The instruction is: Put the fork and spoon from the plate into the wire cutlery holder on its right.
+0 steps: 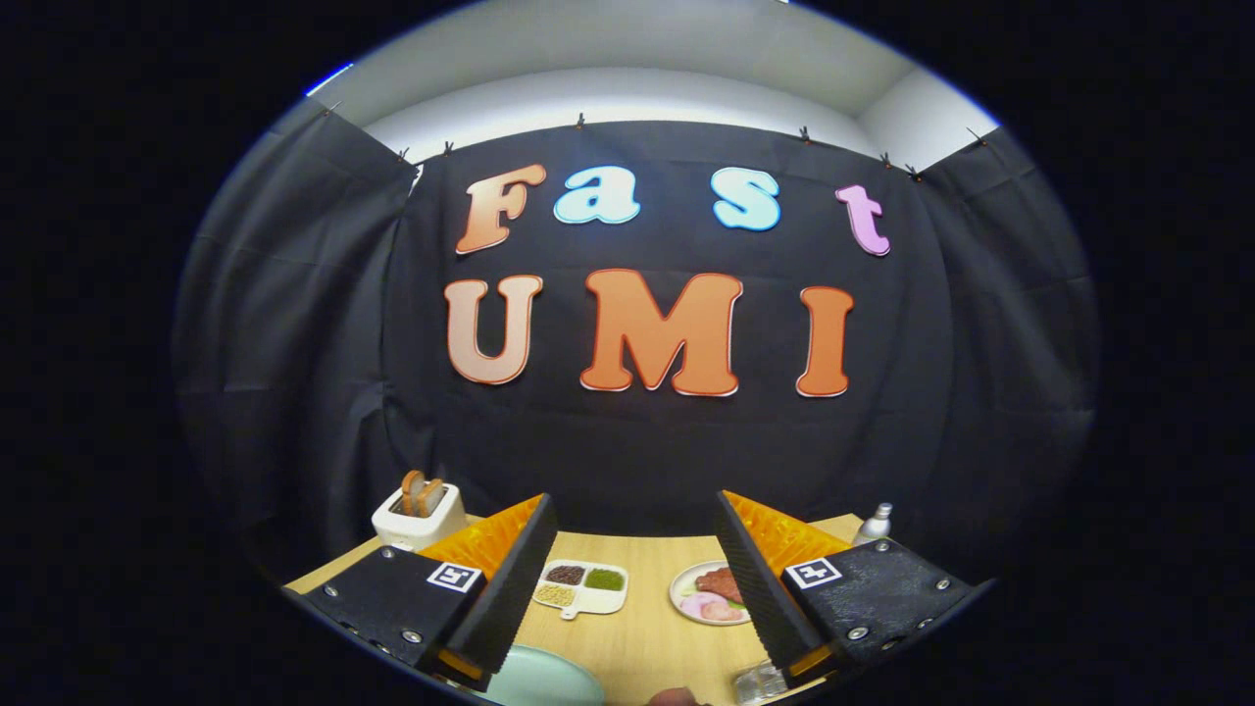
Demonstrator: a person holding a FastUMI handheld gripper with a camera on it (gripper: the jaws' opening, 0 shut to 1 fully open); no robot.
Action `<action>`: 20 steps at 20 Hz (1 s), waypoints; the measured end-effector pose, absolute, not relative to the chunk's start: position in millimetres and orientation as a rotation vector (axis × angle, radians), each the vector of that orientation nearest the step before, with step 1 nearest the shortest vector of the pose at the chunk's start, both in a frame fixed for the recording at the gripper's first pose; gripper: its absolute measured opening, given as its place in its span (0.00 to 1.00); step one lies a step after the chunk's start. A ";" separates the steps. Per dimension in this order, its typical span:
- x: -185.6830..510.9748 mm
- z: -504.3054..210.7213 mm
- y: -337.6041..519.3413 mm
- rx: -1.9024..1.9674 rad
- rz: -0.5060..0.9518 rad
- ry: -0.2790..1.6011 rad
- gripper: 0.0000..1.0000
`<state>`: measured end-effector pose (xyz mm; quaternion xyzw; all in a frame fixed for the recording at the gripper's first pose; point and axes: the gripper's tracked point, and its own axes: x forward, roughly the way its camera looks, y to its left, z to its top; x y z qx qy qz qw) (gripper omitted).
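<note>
On the wooden table [647, 628], the gripper [627, 579] hangs with its 2 fingers spread wide, nothing between them. Between the fingers and beyond their tips lies bare tabletop. A white divided dish [580, 586] with 3 compartments of dark, green and pale contents sits just ahead of the left finger. A small plate of sliced meat [708, 594] sits just beside the right finger, partly hidden by it. A white toaster [420, 518] holding 2 slices of bread stands beyond the left finger, near the black cloth wall [294, 373]. A small bottle [873, 525] stands beyond the right finger at the table's far corner. The task plate [544, 681], pale green, shows as a rim section below the left finger. A fragment of metal wire, possibly the cutlery holder [760, 683], shows below the right finger. Fork and spoon cannot be made out.
</note>
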<state>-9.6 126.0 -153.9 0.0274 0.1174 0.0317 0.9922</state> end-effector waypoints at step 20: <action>-130.6 -414.0 260.5 0.064 0.242 1.241 0.90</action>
